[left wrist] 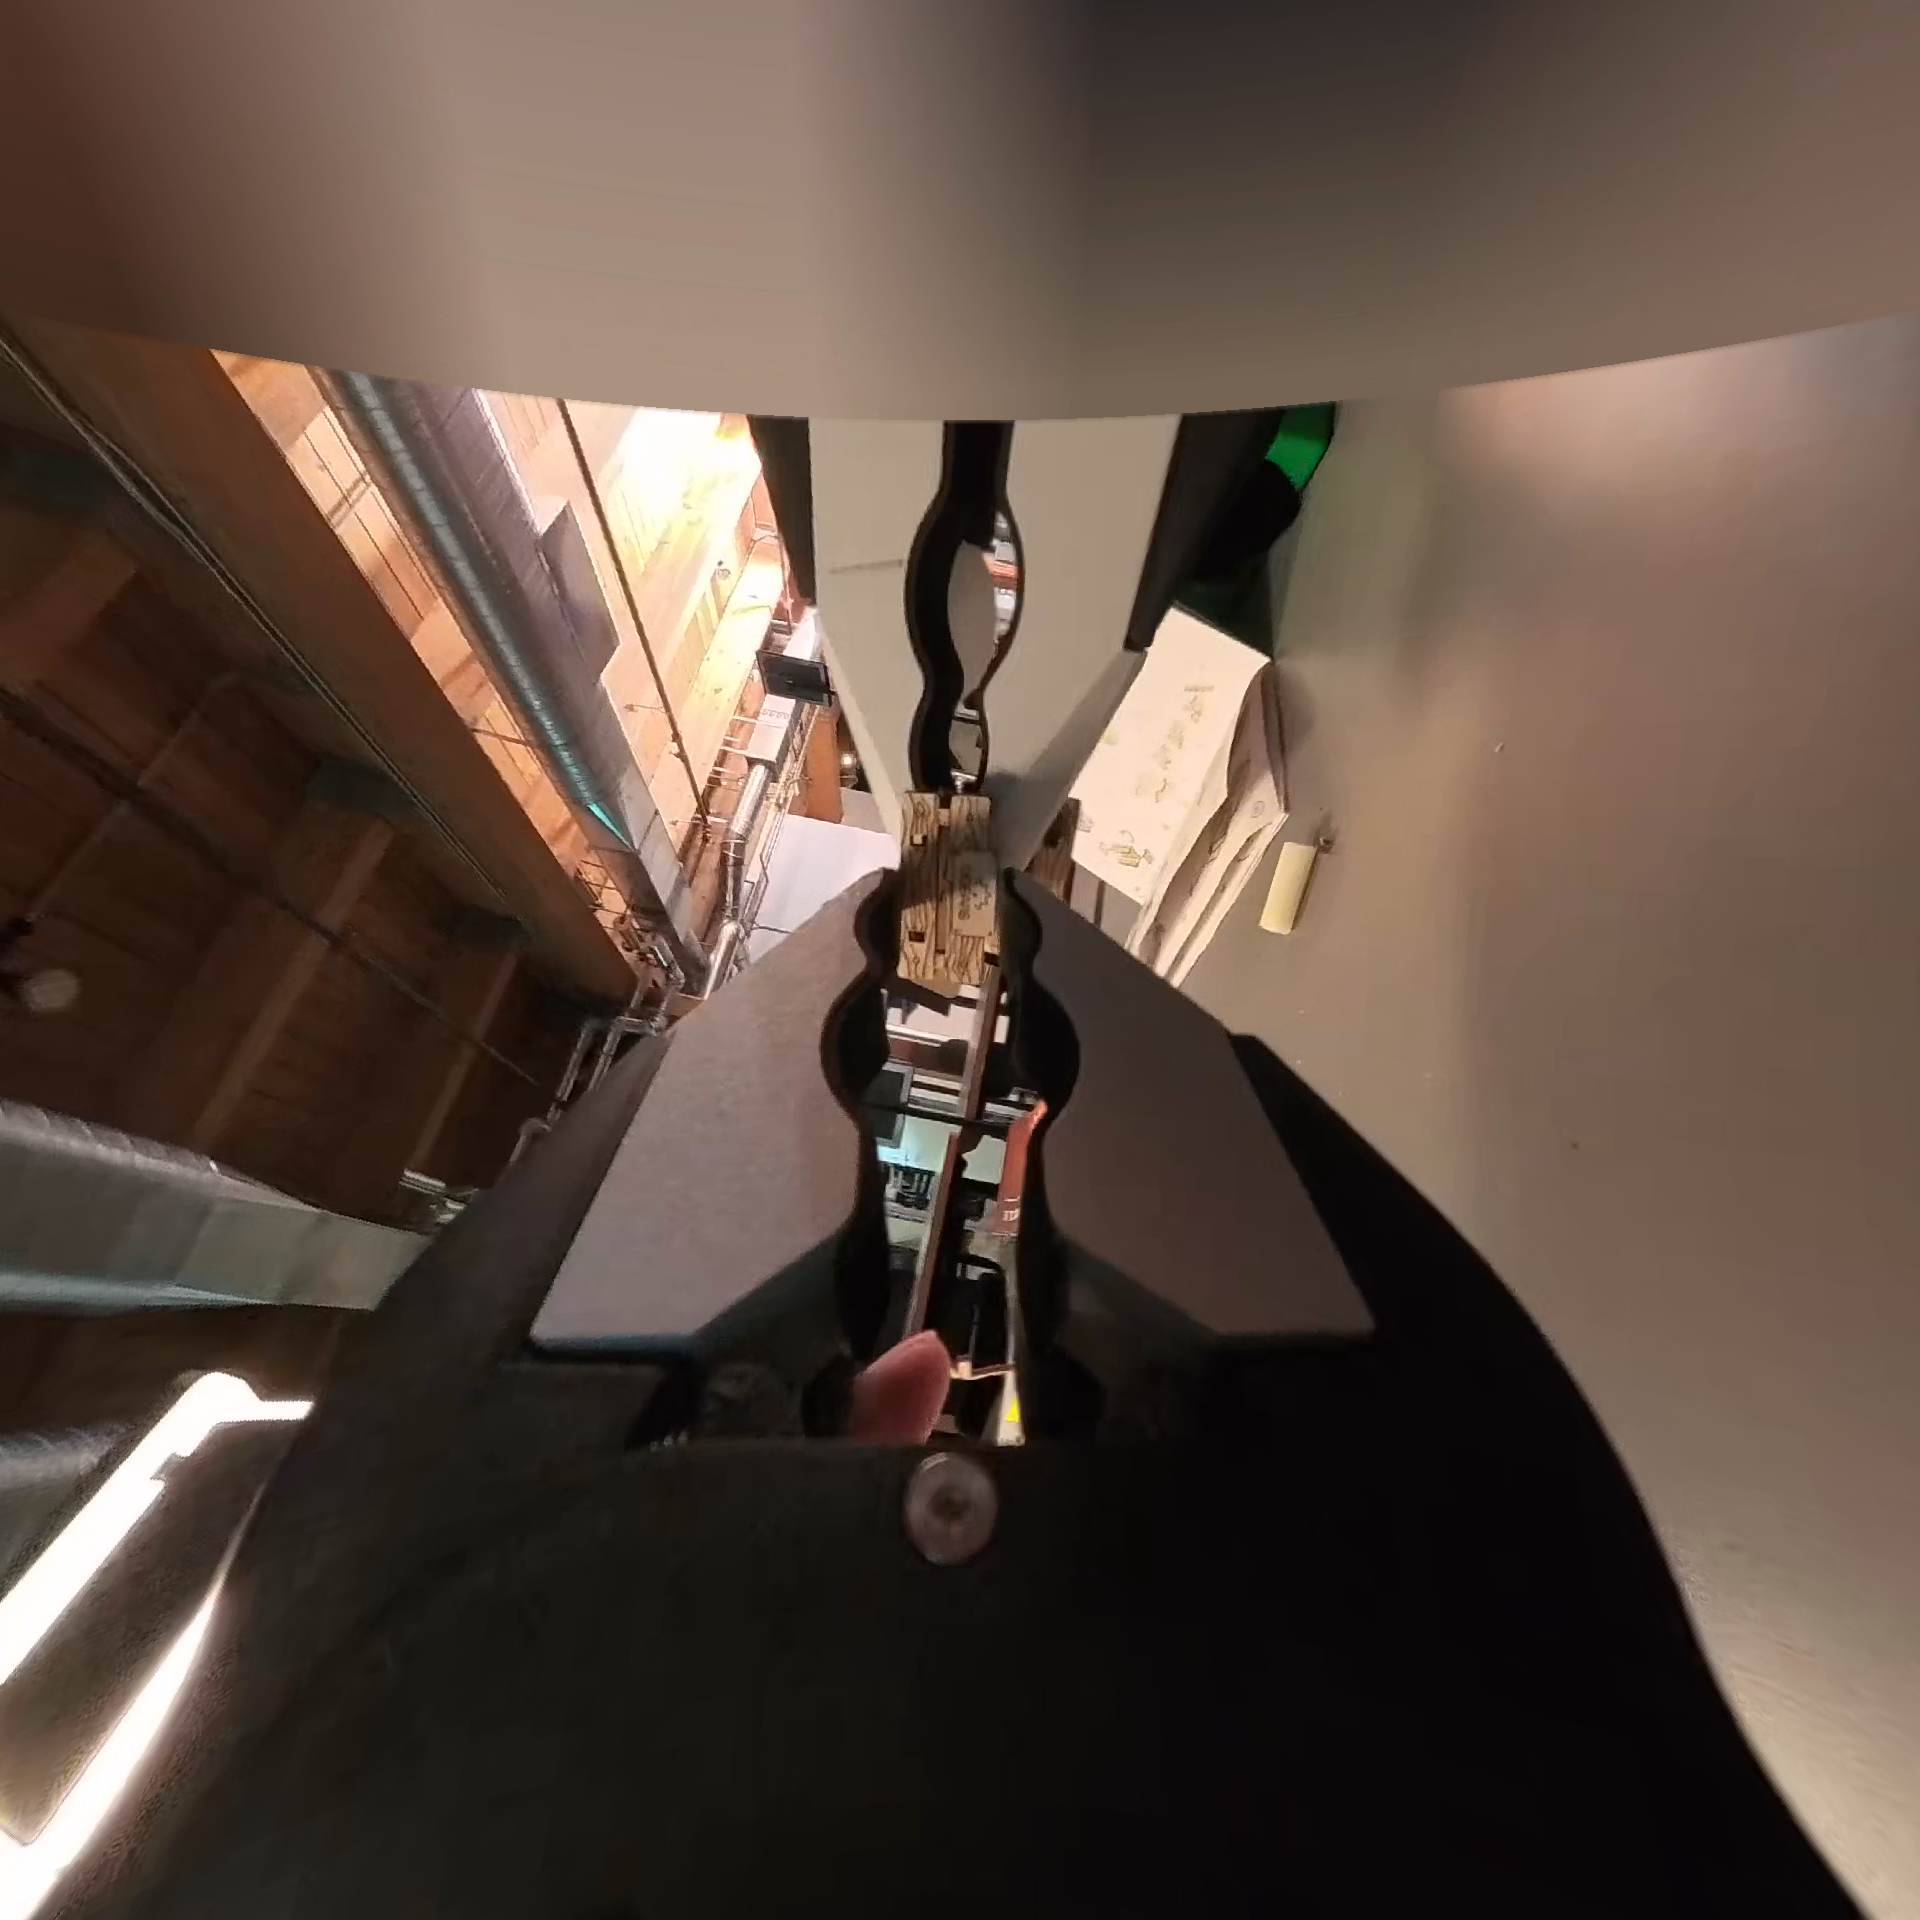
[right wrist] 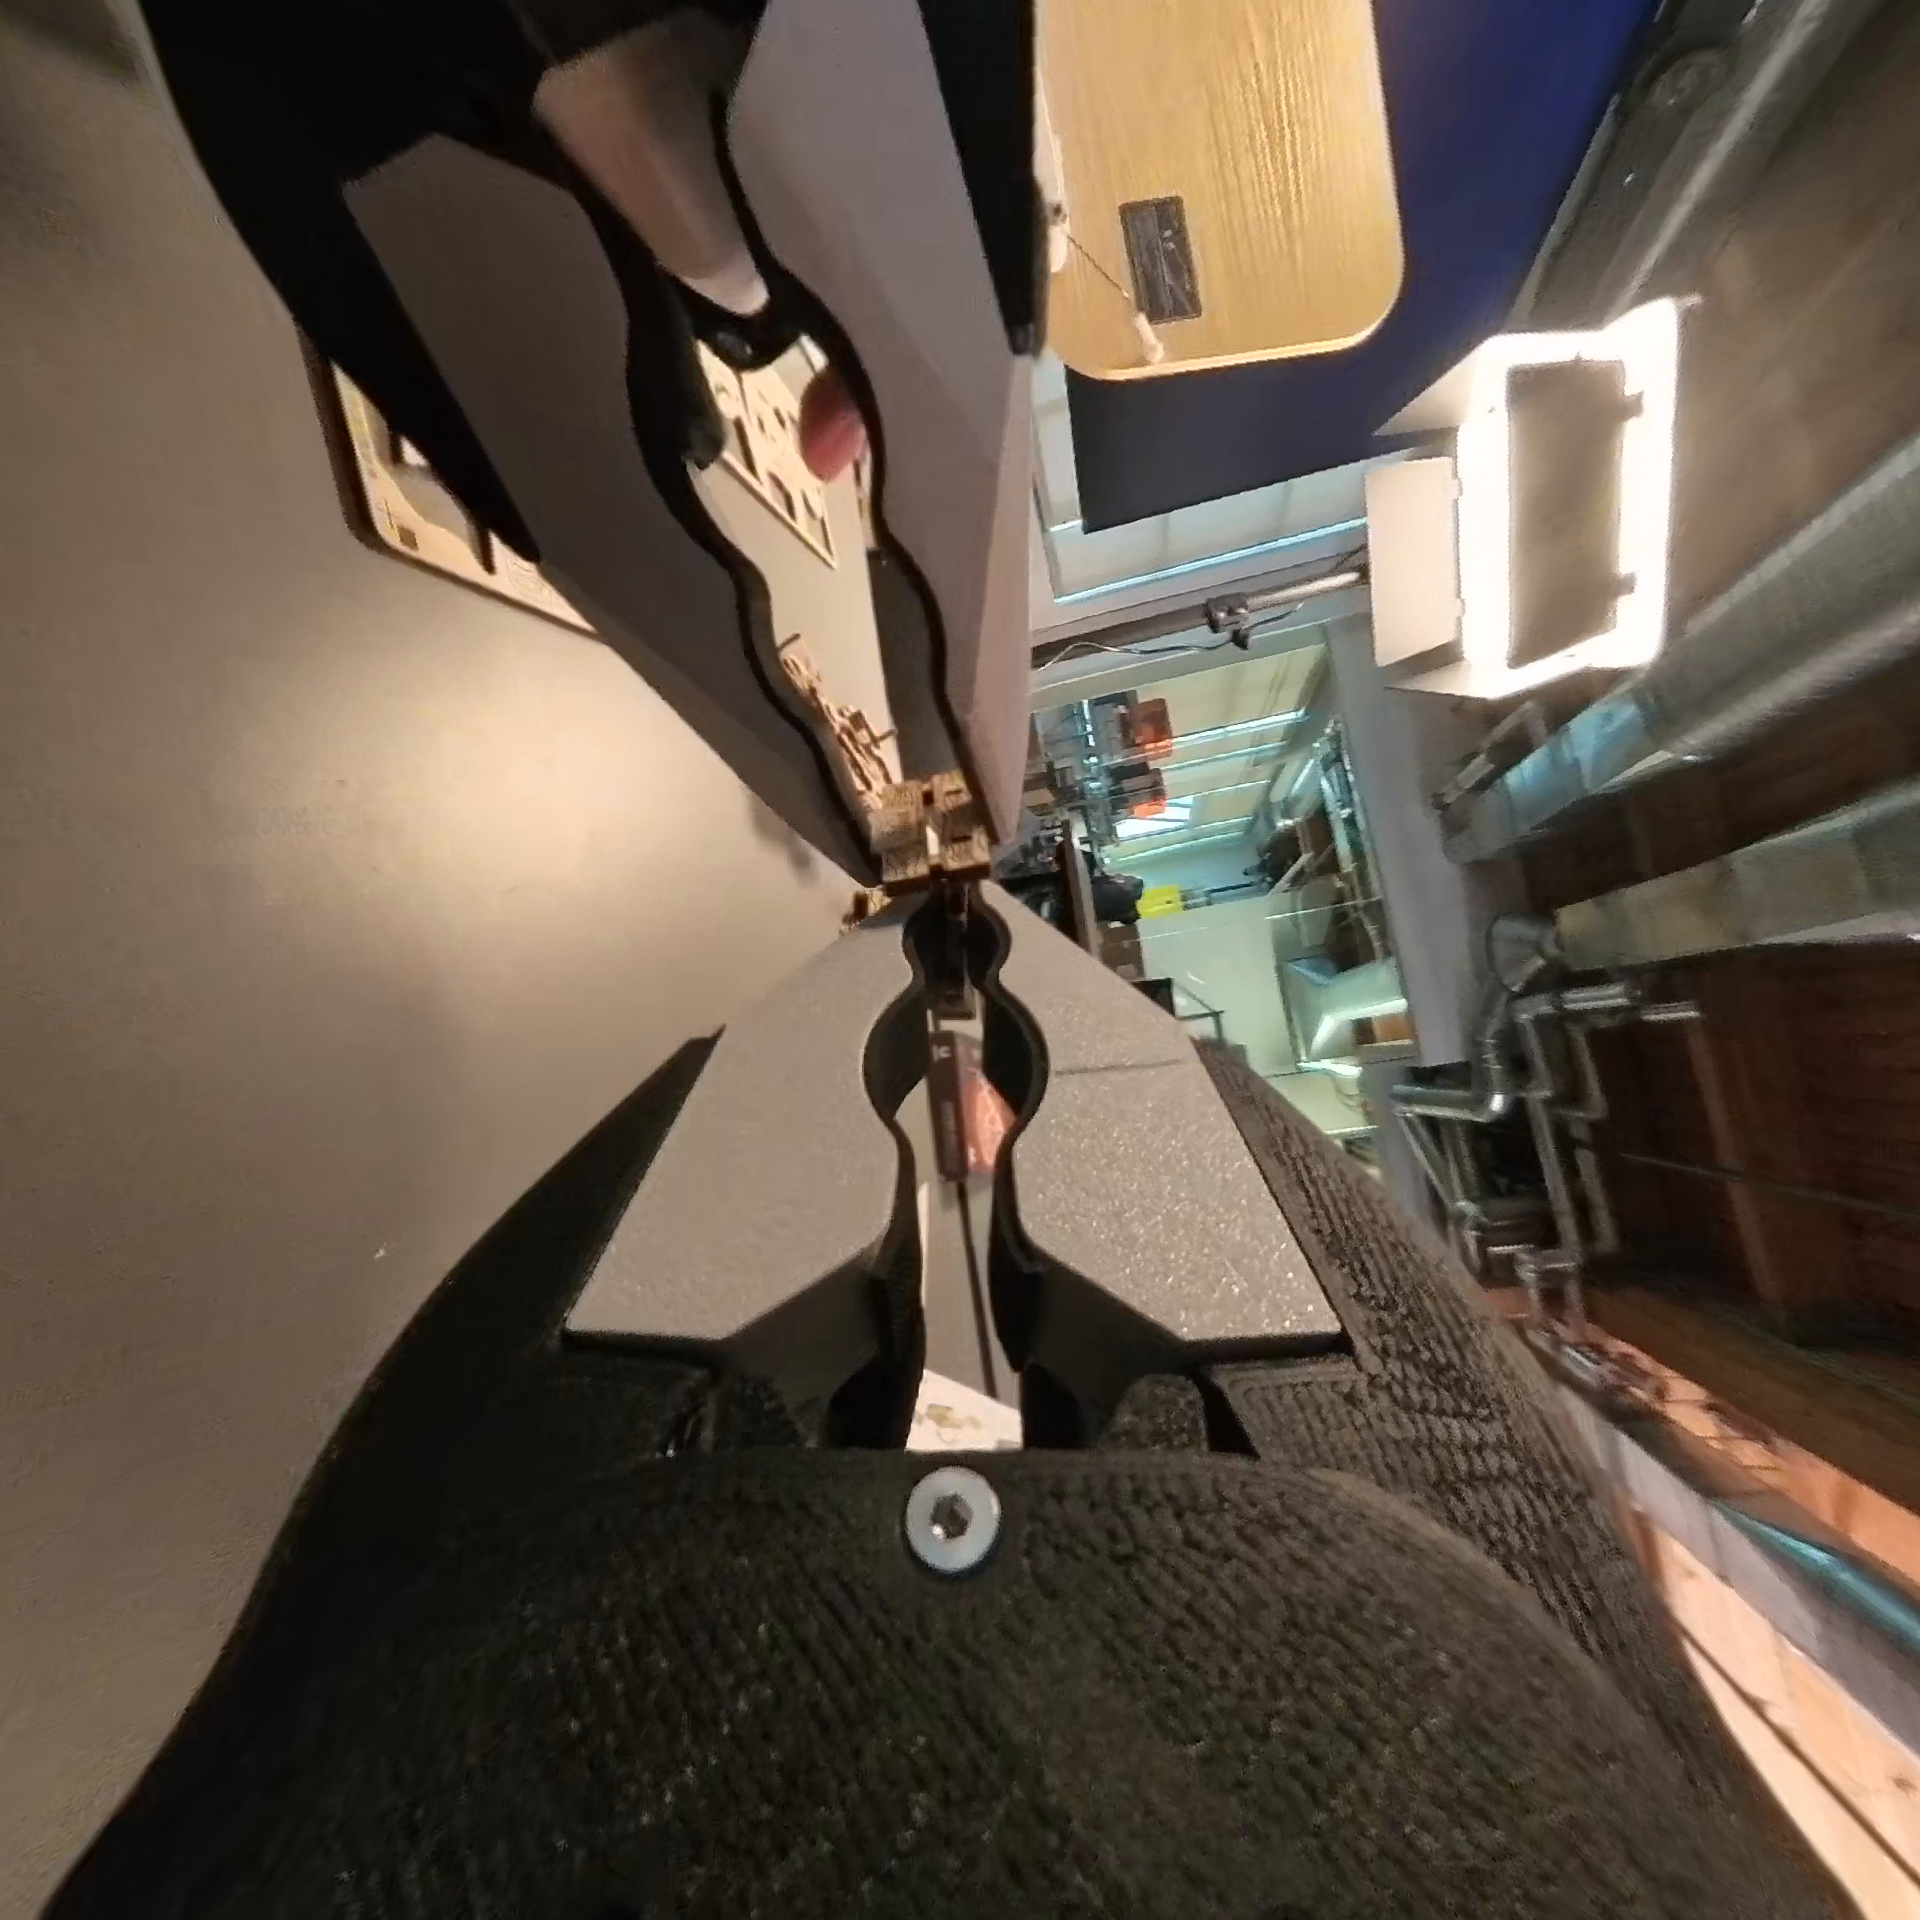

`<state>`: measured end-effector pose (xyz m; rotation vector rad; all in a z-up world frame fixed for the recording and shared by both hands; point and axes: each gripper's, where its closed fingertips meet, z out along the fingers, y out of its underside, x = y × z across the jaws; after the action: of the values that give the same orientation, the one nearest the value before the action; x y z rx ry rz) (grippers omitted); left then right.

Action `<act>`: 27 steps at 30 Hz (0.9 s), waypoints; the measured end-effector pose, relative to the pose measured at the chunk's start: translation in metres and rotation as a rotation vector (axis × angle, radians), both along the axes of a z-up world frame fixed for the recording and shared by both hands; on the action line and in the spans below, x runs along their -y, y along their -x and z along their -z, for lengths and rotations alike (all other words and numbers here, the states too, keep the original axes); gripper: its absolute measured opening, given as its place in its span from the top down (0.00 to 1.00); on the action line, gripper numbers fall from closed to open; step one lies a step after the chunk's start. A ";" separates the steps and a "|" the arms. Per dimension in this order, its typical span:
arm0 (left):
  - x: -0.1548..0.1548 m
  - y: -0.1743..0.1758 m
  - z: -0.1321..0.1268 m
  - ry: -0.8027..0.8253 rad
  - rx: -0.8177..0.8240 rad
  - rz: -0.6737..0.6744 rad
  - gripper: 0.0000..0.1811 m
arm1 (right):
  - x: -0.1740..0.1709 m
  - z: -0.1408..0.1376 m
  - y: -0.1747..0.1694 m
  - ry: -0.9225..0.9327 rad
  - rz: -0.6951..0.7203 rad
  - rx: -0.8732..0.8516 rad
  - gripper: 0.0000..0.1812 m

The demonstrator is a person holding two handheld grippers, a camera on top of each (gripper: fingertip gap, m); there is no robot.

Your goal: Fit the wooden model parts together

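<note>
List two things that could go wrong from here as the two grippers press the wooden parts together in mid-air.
1. The left gripper holds the wooden piece only at its fingertips, so a push could twist it loose.
2. The right gripper meets it tip to tip; slight misalignment could jam the joint.

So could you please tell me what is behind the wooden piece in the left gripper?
The right gripper meets the wooden piece from behind, tip to tip. Whether it holds a second part is hidden.

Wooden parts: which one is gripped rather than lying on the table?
The small engraved block, pinched at the left tool's tips; the cut-out sheet lies flat on the table.
</note>
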<state>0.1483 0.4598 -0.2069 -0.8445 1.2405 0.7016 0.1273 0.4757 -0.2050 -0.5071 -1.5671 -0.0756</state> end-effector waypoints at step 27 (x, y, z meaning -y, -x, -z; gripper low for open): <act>-0.028 0.043 0.090 1.467 0.468 -0.342 0.91 | -0.073 0.027 -0.002 0.536 0.047 -0.108 1.00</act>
<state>0.1049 0.4880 -0.2967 -2.2904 1.0485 -0.3166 0.1291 0.5491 -0.2319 -0.9509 -1.4634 0.3402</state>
